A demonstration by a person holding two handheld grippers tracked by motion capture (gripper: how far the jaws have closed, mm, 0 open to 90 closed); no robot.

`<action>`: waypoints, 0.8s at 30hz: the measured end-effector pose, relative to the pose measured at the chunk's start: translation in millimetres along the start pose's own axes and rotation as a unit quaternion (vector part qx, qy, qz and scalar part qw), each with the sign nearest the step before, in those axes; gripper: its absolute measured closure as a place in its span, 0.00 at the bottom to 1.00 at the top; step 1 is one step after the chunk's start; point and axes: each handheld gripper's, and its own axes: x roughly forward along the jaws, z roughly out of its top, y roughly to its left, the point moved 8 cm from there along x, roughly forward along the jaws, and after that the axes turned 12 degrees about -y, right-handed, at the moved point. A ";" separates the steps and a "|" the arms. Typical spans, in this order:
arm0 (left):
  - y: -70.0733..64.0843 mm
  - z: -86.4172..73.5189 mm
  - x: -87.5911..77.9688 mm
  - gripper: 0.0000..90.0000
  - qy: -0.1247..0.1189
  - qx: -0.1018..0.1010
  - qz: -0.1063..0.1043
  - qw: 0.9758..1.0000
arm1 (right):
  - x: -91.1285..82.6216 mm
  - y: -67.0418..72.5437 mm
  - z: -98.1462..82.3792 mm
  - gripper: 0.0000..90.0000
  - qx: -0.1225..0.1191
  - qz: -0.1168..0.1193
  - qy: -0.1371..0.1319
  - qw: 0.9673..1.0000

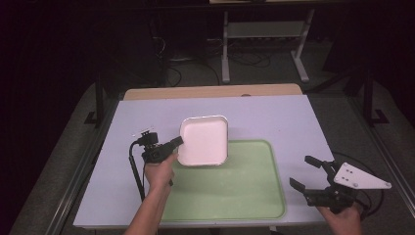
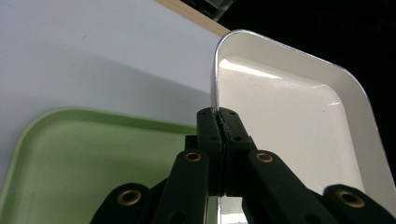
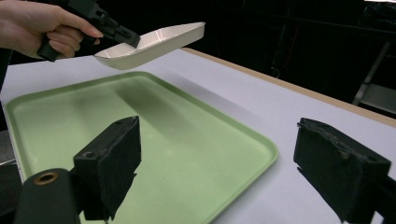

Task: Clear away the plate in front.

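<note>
Showing the left gripper (image 1: 177,142) with fingers clamped on the near-left rim of the white rectangular enamel dish (image 1: 203,140), held tilted above the far-left corner of the pale green plastic tray (image 1: 254,196); the right gripper (image 1: 306,173) waits wide open and empty, well apart.

A pale lavender worktop (image 1: 274,115) with a bare wooden strip along its far edge carries a light green tray (image 1: 235,193), which lies flat toward the near side.
</note>
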 end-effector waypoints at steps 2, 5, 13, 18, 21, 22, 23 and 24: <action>-0.3 -1.7 -1.6 0.99 0.002 -0.002 0.000 1.000 | 0.2 0.1 -0.1 0.16 0.000 0.000 0.000 1.000; 1.1 -9.0 -9.5 0.99 0.003 -0.003 0.003 1.000 | 0.8 1.3 -0.1 0.16 0.000 0.001 0.001 1.000; 4.4 -37.0 -19.8 0.99 0.018 -0.001 0.012 1.000 | 2.9 3.8 -0.7 0.16 -0.002 0.007 0.003 1.000; 9.3 -57.0 -21.7 0.99 0.035 0.002 0.030 0.999 | 3.1 4.4 -0.4 0.16 -0.003 0.008 0.002 1.000; 9.1 -63.4 -22.4 0.99 0.038 0.013 0.039 0.998 | 2.9 4.2 -0.3 0.16 -0.002 0.008 0.002 1.000; 8.8 -65.5 -22.5 0.99 0.042 0.014 0.039 0.998 | 3.0 4.2 -0.4 0.16 -0.002 0.008 0.002 1.000; 8.9 -67.2 -22.3 0.99 0.044 0.016 0.041 0.998 | 3.3 4.3 -0.5 0.16 -0.003 0.008 0.002 1.000; 8.9 -68.7 -22.0 0.99 0.045 0.018 0.044 0.998 | 3.5 4.5 -0.7 0.16 -0.003 0.009 0.003 1.000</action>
